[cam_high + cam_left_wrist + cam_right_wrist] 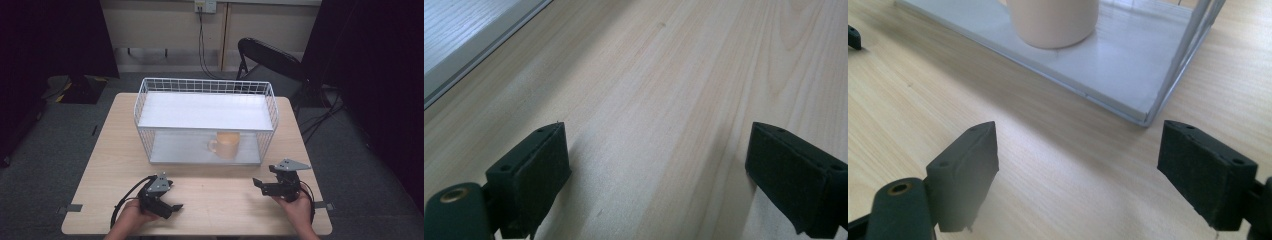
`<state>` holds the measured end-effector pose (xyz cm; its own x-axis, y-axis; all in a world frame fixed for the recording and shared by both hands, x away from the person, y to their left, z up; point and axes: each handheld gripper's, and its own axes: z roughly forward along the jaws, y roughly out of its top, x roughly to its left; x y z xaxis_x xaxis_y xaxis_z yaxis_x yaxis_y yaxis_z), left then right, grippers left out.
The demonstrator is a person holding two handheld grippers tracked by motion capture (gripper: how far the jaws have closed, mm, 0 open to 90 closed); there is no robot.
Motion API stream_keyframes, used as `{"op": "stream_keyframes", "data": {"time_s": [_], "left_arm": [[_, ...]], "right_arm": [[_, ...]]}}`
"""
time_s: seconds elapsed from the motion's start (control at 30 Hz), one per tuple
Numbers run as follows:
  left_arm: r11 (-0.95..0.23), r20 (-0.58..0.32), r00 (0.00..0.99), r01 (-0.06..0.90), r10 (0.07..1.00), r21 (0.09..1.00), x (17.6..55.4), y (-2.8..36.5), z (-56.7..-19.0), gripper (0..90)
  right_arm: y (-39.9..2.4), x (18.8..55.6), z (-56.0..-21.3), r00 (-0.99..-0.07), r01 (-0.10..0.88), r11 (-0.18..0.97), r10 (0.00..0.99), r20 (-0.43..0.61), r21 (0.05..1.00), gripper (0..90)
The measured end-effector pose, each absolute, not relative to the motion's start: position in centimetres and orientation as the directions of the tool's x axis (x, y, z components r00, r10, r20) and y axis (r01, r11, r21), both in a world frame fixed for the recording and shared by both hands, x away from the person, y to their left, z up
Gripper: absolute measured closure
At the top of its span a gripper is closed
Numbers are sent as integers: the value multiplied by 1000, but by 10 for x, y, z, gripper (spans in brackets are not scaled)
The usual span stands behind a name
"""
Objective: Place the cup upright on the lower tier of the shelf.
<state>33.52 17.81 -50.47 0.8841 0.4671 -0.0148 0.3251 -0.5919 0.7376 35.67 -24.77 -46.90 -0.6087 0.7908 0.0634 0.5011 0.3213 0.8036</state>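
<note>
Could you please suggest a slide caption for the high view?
Two open handheld grippers, left and right, rest on a wooden table before a white wire rack sheltering a beige mug.

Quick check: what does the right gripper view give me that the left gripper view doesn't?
Right gripper view: the mug standing on the rack's lower shelf, with a white corner post beside it. Left gripper view: just a pale strip of the shelf edge at top left, no mug. Both share the bare wooden table and a pair of black jaws set wide apart with nothing between them.
</note>
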Motion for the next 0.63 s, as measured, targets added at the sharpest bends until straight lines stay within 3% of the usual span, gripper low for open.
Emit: {"op": "stream_keyframes", "data": {"time_s": [0.63], "left_arm": [[-592, -15, 884, 325, 467, 738, 335, 178, -505, 98]], "right_arm": [[-243, 350, -481, -660, 475, 380, 750, 36, 794, 172]]}}
